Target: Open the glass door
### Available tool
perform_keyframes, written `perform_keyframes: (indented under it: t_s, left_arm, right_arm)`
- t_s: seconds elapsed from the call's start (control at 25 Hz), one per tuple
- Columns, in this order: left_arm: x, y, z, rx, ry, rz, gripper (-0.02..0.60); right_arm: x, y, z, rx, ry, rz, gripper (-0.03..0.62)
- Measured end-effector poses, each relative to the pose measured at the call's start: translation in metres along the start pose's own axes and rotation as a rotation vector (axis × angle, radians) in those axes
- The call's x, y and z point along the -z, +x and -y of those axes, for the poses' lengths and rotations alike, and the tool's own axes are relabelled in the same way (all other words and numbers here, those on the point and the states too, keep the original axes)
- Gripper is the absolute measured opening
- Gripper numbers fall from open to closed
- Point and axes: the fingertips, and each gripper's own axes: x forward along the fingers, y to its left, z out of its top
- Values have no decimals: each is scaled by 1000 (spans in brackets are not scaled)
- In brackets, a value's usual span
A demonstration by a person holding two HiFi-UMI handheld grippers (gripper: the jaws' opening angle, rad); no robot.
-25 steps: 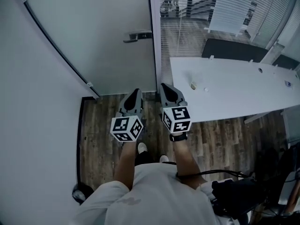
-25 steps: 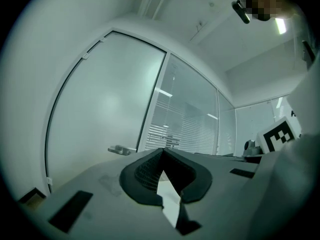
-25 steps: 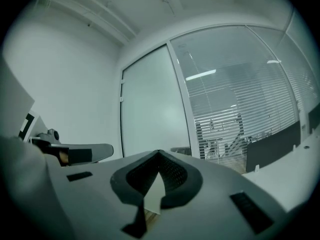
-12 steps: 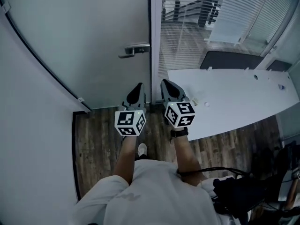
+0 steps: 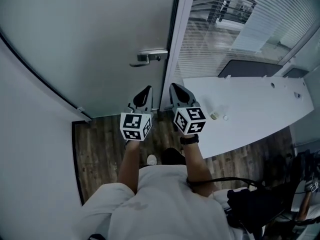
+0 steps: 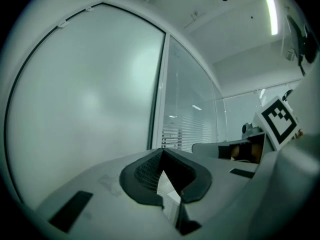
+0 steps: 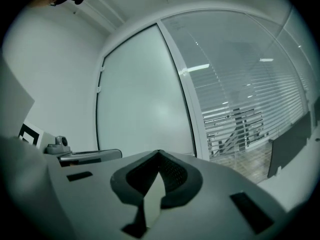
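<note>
Markers on L tongs, R tongs

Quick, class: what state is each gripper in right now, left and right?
Left gripper: closed, holding nothing.
Right gripper: closed, holding nothing.

Frosted glass door, closed, with metal lever handle.

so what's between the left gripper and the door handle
Nothing stands between them. In the head view only bare frosted door glass shows between the left gripper, its jaws shut and empty, and the door handle. The two are apart.
</note>
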Motion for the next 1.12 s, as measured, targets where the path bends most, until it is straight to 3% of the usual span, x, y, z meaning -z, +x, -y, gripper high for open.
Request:
perform_keyframes:
  t_s: [0.32,0.64,0.72,0.88,1.12]
  left_arm:
    - [19,55,-63,-102,115,-74,3]
    - [65,113,-104,-49,251,-230,5]
    - [83,124,-113,-26,335,-321,9]
    - [129,142,-129,39,563,-546,100]
    - [151,167,-151,61,753,-642,110]
  right_arm:
    - [6,71,25,-28,26,-42,-5]
    - [27,120,67,-36,44,-86,-5]
    - [33,129,72,-39,48,-98,-5]
    - [43,139,81,-36,55,-112,-5]
    - [52,147,99,-19,60,-126,-5]
